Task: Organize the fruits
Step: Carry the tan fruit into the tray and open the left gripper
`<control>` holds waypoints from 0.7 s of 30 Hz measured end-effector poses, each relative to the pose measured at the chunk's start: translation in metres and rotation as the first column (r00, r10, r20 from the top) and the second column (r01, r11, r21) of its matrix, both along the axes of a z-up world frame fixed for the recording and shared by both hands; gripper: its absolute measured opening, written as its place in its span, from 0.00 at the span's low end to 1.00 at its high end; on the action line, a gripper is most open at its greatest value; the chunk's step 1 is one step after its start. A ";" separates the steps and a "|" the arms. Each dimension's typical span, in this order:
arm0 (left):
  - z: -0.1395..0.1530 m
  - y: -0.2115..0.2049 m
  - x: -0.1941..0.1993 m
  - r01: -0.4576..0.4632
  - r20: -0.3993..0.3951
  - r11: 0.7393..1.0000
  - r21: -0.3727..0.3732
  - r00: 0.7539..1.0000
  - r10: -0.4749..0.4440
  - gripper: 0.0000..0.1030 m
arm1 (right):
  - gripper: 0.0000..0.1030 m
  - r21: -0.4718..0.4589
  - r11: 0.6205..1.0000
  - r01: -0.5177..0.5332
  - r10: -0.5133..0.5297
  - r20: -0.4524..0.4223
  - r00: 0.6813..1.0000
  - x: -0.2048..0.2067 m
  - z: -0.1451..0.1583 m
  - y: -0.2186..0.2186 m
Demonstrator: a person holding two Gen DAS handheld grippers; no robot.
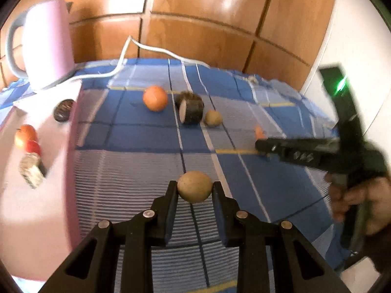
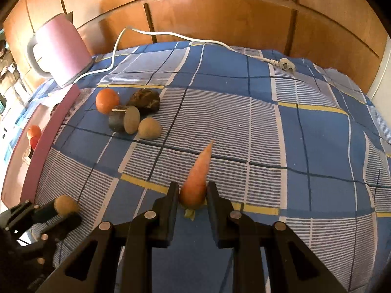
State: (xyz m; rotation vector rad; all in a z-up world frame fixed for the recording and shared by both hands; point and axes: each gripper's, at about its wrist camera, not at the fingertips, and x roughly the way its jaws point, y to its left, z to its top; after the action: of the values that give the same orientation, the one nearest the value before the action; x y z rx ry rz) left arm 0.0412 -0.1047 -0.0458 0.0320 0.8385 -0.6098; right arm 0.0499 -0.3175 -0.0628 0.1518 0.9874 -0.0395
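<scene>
Two black grippers [image 1: 194, 188] [image 2: 193, 190], silver pivot pins, flat pads [image 1: 174, 195], green glow on the right one.

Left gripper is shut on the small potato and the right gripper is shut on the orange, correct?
Not quite. The left gripper is shut on the small potato, but the right gripper is shut on the carrot, as the right wrist view shows. The orange lies on the checked cloth, ungripped.
</scene>
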 end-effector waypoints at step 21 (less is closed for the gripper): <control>0.054 0.201 0.065 -0.468 -0.018 0.883 -0.035 0.884 0.468 0.27 | 0.22 -0.025 1.000 -0.012 0.013 0.015 1.000 0.001 -0.002 0.004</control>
State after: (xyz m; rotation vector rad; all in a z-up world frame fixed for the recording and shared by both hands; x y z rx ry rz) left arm 0.1066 0.0967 0.0087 -0.2053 0.8055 -0.1669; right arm 0.0512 -0.3136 -0.0651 0.1229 0.9720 -0.0393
